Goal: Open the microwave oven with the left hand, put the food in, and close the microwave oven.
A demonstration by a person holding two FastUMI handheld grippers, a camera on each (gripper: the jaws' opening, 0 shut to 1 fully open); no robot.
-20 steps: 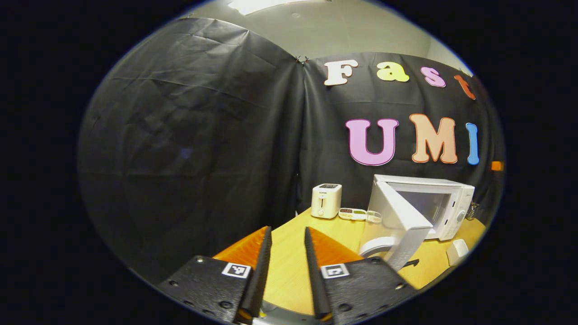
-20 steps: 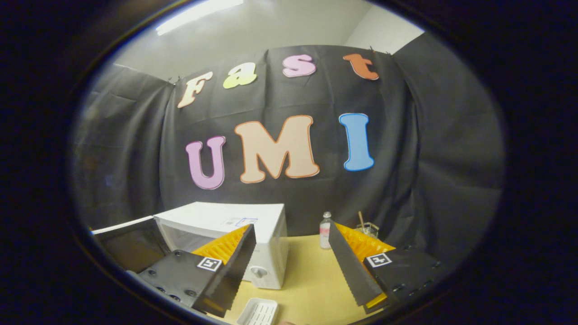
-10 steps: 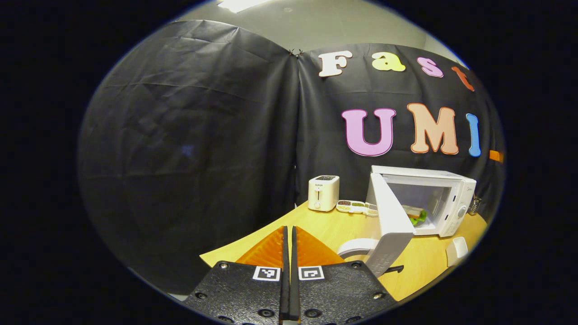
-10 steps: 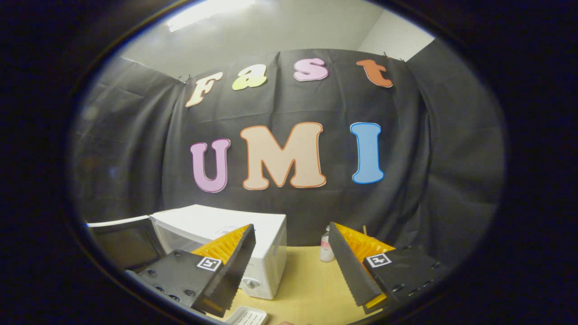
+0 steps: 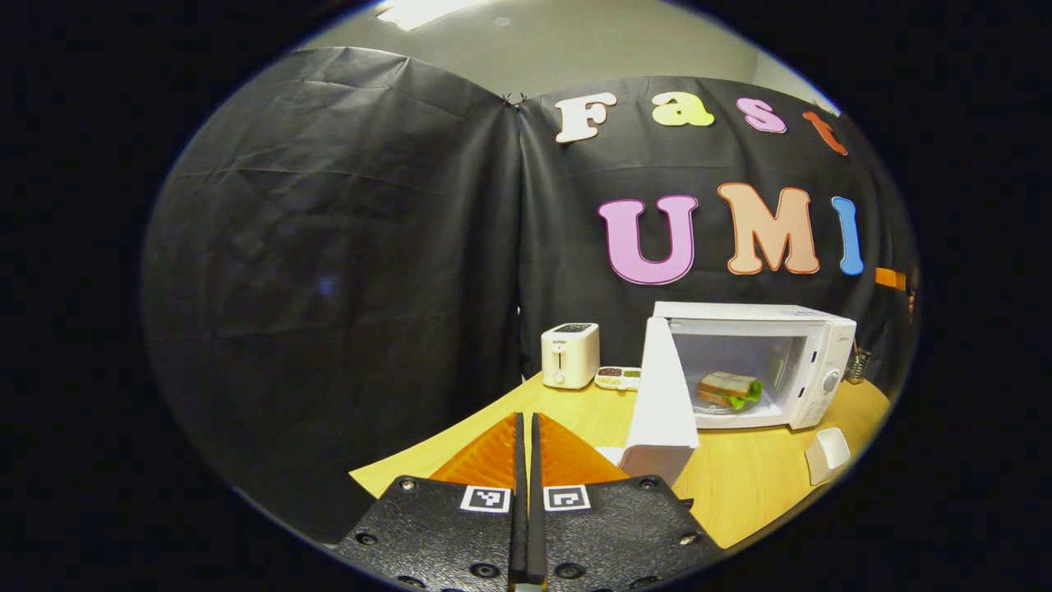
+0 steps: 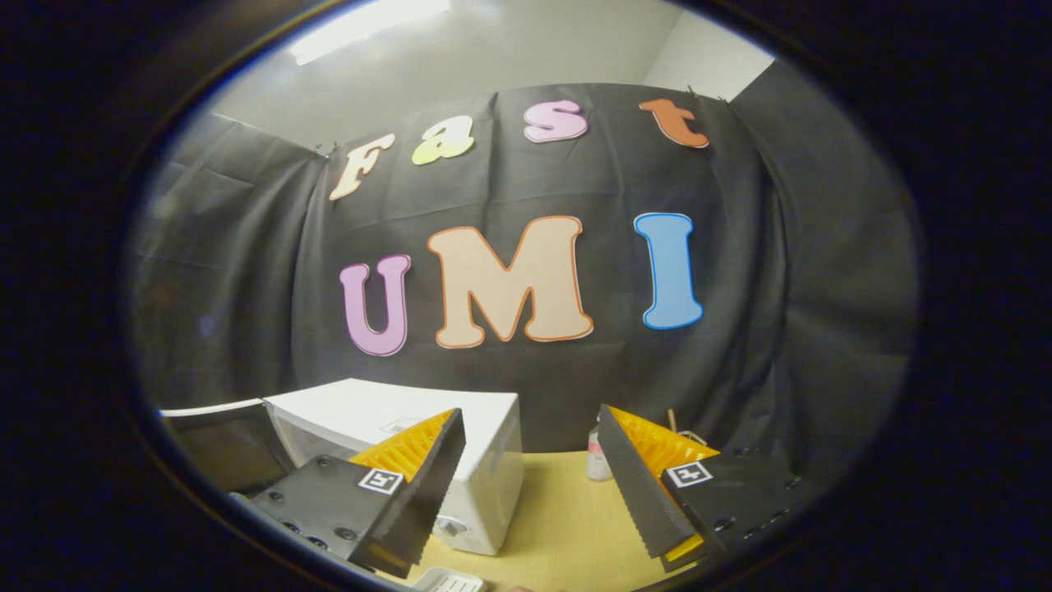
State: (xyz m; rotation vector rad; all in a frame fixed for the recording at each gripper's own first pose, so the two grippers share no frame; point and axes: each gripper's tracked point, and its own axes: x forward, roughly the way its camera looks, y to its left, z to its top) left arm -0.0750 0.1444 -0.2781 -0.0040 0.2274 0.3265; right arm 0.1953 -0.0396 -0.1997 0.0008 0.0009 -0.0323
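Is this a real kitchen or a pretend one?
Probably a pretend one: a booth set up like a kitchen. Black cloth walls hang around a wooden table with a microwave, door open, sandwich inside, and a toaster.

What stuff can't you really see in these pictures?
- Sandwich filling, left gripper view: too small; just something green peeks out.
- Small tray beside the toaster, left gripper view: contents too small to name.
- Microwave inside, right gripper view: the right hand-held gripper and the open door block it.
- Bottle, right gripper view: partly behind a finger.
- White dish, right gripper view: cut off at the bottom edge.
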